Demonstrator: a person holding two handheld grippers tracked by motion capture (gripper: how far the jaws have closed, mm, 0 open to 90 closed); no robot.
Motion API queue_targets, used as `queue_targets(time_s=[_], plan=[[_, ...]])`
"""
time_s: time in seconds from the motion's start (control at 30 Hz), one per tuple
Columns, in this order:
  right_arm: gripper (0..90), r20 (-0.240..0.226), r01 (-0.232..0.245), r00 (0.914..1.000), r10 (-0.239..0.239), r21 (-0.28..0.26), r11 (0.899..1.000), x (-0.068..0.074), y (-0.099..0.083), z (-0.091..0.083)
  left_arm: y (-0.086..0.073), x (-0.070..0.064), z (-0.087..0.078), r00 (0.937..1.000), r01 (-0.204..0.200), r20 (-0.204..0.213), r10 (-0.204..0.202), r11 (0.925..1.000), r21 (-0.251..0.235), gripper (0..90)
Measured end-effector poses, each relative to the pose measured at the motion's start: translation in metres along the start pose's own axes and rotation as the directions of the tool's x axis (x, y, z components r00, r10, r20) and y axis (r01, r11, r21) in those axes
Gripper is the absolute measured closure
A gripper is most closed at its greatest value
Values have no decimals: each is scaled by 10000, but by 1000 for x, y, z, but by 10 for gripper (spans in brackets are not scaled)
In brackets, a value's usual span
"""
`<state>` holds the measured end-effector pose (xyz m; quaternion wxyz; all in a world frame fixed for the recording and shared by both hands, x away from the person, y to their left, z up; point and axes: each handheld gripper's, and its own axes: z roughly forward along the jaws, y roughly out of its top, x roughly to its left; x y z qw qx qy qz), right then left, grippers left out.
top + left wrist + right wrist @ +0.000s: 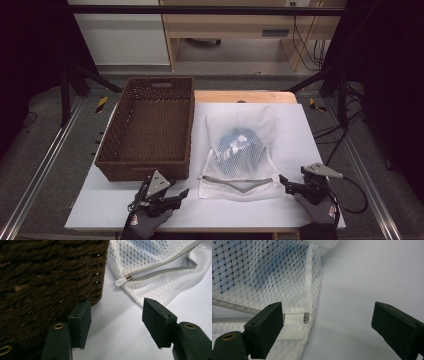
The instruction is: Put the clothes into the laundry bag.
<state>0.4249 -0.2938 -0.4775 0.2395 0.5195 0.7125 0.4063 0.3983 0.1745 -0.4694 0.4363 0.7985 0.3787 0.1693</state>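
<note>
- High view: a white mesh laundry bag [241,150] lies flat on the white table [300,135], right of centre in the frame, with something blue and white bundled inside its middle.
- Its zipper [238,180] runs across the lower part of the bag and stands partly open, the two grey tapes parting into a narrow slit.
- A dark brown woven basket [150,129] sits just beside the bag on its left, filling the centre-left of the frame; whether the two touch cannot be told.
- The left gripper [175,195] rests at the lower centre-left, below the basket's near corner, jaws spread and grasping nothing.
- The right gripper [286,184] sits at the lower right, just beside the bag's lower right corner, jaws likewise apart and empty.
- Left gripper view: the zipper's white pull tab [120,282] lies at upper centre, with fine white mesh around it and the basket's weave at upper left.
- Right gripper view: the bag's seamed edge and the zipper's end lie against the left-hand jaw; blue shows through the mesh at upper left.
</note>
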Motion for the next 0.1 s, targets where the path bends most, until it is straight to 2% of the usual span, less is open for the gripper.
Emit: queue_targets(time_s=[0.1], plan=[[100, -21, -55, 10000, 55, 0, 10000, -2, 0, -1, -1, 3, -1, 9999, 105, -38, -106, 9999, -6, 388]])
